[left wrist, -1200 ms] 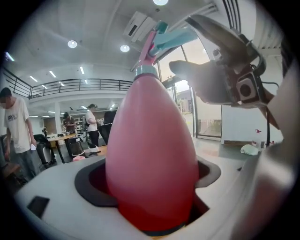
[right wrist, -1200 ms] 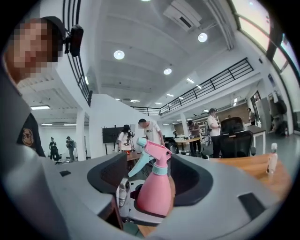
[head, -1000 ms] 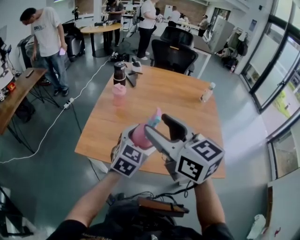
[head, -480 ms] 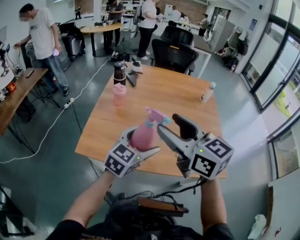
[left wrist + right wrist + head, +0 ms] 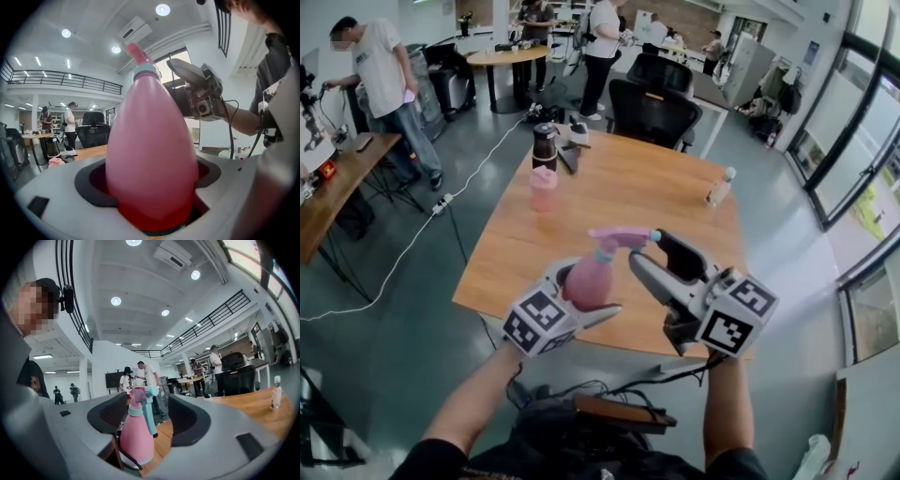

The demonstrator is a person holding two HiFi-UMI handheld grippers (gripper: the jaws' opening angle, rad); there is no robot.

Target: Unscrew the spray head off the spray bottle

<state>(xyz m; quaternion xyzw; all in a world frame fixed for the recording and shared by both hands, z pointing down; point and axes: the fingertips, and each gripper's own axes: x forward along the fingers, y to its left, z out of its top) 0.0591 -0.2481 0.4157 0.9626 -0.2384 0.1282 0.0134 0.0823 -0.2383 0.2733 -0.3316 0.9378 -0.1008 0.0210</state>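
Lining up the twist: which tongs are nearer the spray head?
Right. The right tongs are open just beside the spray head, not touching it; the left tongs clamp the pink bottle lower down, around its body.

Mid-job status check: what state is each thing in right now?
spray bottle: held off the table
spray head: on the bottle, not removed
left gripper: shut on the spray bottle
right gripper: open, beside the spray head
pink cup: upright, lid on
clear bottle: upright, capped
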